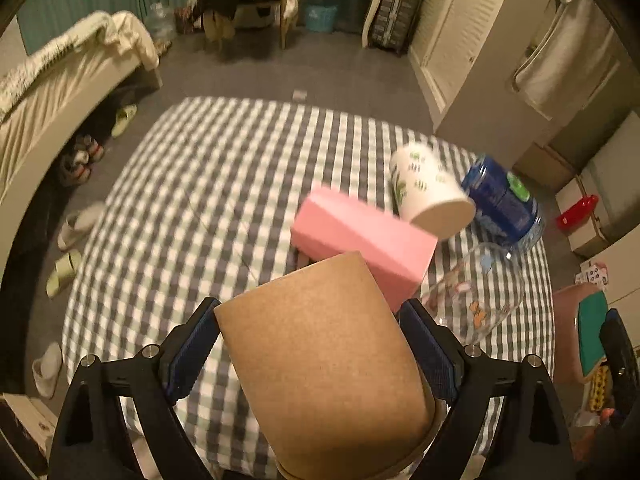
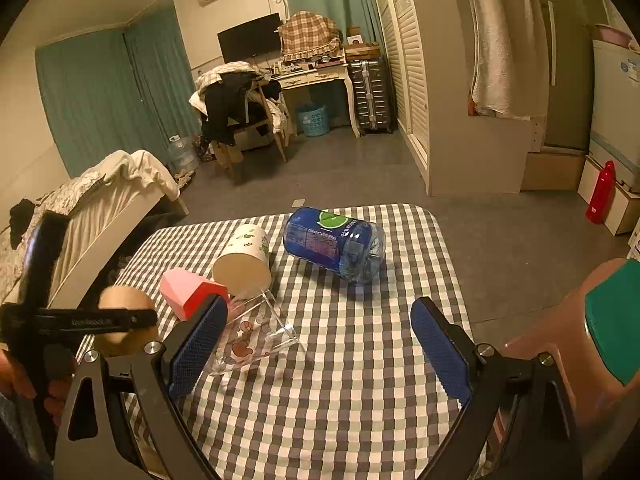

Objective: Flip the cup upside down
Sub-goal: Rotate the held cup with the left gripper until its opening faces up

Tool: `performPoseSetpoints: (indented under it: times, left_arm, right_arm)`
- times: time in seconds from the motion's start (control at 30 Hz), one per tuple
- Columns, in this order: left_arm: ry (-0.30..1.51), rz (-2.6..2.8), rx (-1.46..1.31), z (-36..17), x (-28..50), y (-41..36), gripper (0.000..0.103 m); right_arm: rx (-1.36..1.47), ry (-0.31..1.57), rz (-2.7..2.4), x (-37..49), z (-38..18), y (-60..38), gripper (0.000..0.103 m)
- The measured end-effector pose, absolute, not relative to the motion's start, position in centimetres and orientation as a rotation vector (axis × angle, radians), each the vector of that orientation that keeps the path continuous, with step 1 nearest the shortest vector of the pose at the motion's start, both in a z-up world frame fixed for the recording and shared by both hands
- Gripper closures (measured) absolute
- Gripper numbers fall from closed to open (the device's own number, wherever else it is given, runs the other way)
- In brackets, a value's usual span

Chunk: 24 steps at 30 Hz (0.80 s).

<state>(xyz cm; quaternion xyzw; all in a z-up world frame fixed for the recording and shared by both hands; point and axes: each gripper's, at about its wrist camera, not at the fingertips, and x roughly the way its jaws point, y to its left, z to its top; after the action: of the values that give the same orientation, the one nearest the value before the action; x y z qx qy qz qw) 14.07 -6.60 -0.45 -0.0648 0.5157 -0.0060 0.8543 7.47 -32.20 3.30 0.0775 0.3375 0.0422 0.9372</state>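
Note:
My left gripper is shut on a brown paper cup and holds it tilted above the checked tablecloth, its closed base pointing away from the camera. The cup also shows in the right wrist view, held at the far left by the left gripper. My right gripper is open and empty above the cloth, near a clear glass that lies on its side.
A pink box, a white printed cup on its side, a blue bottle on its side and the clear glass lie on the table's right half. A bed stands left, a pink stool right.

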Motion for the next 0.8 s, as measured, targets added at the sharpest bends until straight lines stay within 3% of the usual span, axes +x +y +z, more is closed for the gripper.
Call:
performPoseSetpoints:
  times: [0.27, 0.5, 0.8]
  left_arm:
    - [0.831, 0.123, 0.115, -0.8, 14.2, -7.2, 0.011]
    - [0.685, 0.136, 0.149, -4.0, 12.0, -7.8, 0.012]
    - [0.739, 0.055, 0.062, -4.4, 8.7, -7.1, 0.017]
  right_arm:
    - [0.15, 0.701, 0.073, 7.8, 3.1, -32.5, 0.01]
    - [0.138, 0.72, 0.063, 8.3, 2.7, -32.2, 0.01]
    - [0.13, 0.72, 0.074, 8.6, 2.5, -31.5, 0.01]
